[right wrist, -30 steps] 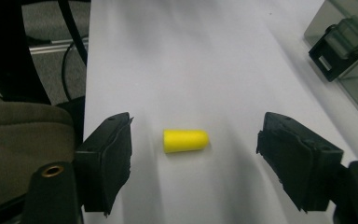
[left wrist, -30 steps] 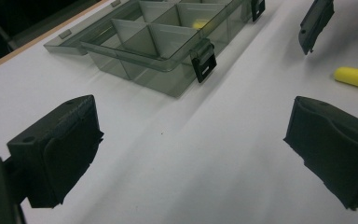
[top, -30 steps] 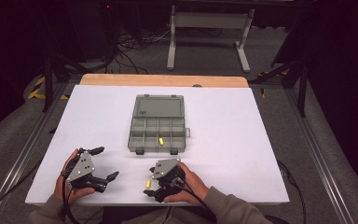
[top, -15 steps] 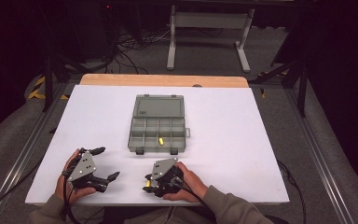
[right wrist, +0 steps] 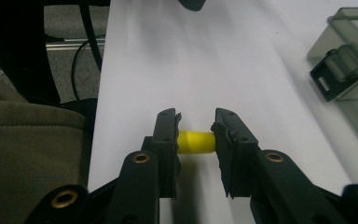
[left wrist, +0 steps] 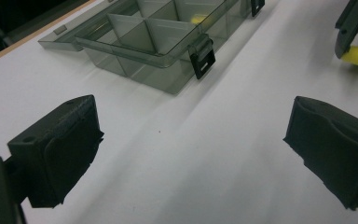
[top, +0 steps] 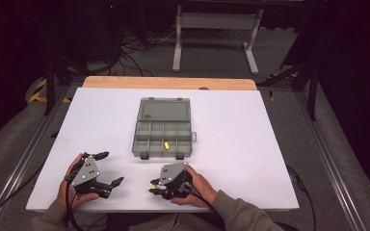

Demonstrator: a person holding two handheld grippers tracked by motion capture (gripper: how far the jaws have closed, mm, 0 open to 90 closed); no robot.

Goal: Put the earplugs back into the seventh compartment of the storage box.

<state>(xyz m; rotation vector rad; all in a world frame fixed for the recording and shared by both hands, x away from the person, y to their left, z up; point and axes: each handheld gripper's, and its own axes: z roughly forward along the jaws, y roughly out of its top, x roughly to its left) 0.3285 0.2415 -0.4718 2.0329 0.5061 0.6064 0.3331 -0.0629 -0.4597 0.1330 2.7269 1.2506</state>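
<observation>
Right gripper view: right gripper (right wrist: 196,135) now pinching a small yellow cylinder (right wrist: 195,142) end to end, just above the table (right wrist: 223,60) near its front edge; a second ago it was settling there. Pickup judged secured. Left gripper (left wrist: 191,154) spread, idle. Open compartment box (top: 164,129) at table centre holds another yellow piece (top: 165,145).

High view looks down the table (top: 250,144); both gripper views skim it closely, sharing the organizer box (left wrist: 168,42).

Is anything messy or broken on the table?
Nothing stands out. The clear box lies open and straight with one yellow piece inside, and the right gripper holds another yellow piece neatly.
</observation>
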